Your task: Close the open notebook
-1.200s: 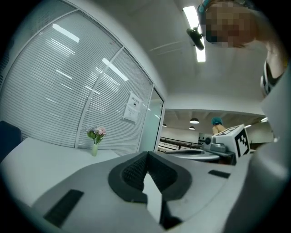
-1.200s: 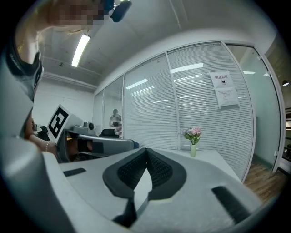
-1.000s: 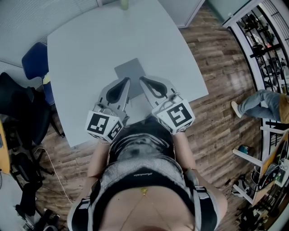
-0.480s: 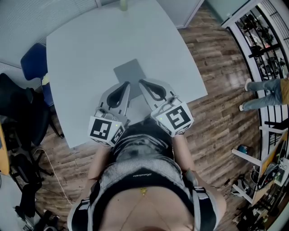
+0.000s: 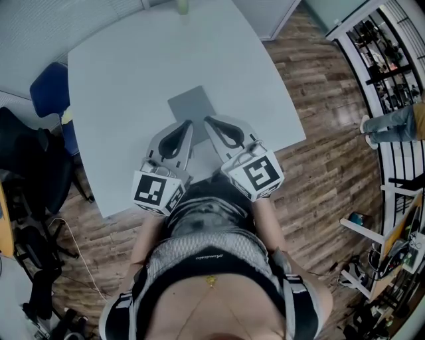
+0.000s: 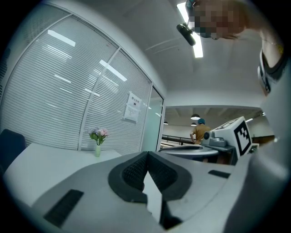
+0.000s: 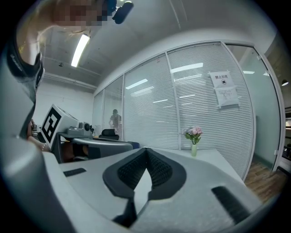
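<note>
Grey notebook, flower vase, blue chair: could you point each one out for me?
Flat grey notebook (image 5: pixel 192 106): head view, middle of its top face.
Small pale green vase of pink flowers (image 7: pixel 194 150): right gripper view, on the vase body.
Blue chair (image 5: pixel 48 89): head view, middle of its blue part.

Notebook (image 5: pixel 192 107) on table (image 5: pixel 119 73), vase (image 5: pixel 182 6) behind

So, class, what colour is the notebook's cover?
The notebook is plain grey; head view shows it best.

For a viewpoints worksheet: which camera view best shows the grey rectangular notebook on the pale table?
The head view: it looks down on the flat grey rectangular notebook. Both gripper views look across the table and show none of it.
</note>
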### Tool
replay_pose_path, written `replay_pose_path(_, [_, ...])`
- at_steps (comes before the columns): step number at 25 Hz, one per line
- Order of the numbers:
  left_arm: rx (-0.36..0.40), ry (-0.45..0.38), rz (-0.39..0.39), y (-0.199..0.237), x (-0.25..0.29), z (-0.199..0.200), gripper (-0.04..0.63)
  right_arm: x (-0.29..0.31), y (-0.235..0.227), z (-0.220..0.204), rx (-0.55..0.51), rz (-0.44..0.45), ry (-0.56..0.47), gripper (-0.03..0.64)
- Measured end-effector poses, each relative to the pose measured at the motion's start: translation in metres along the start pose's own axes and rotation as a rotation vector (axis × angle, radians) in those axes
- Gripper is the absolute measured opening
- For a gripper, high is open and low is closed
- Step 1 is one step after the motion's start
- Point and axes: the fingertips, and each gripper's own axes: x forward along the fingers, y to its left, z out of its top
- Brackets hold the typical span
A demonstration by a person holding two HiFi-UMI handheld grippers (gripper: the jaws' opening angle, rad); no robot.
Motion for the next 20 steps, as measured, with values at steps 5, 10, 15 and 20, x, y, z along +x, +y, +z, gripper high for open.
replay_pose_path(5, [0.003, -0.012, -0.008, 0.0024, 0.0001, -0.0070, 0.008, 0.0001, -0.0005, -0.0016, -0.002, -0.001, 0.003, 0.003])
replay_pose_path(10, [0.001, 0.005, -0.003, 0.0022, -0.0001, -0.0045, 0.008, 0.0028, 0.0012, -0.0022, -0.008, 0.004, 0.012, 0.002])
replay_pose_path(15, [-0.012, -0.001, -0.008, 0.0028, -0.0014, -0.0077, 0.007, 0.0054, 0.0055, -0.0053, -0.016, 0.015, 0.026, 0.002])
replay_pose_path(20, [0.002, -0.008, -0.002, 0.0054, -0.0030, -0.0088, 0.008, 0.0071, 0.0067, -0.0054, -0.013, 0.021, 0.028, 0.002])
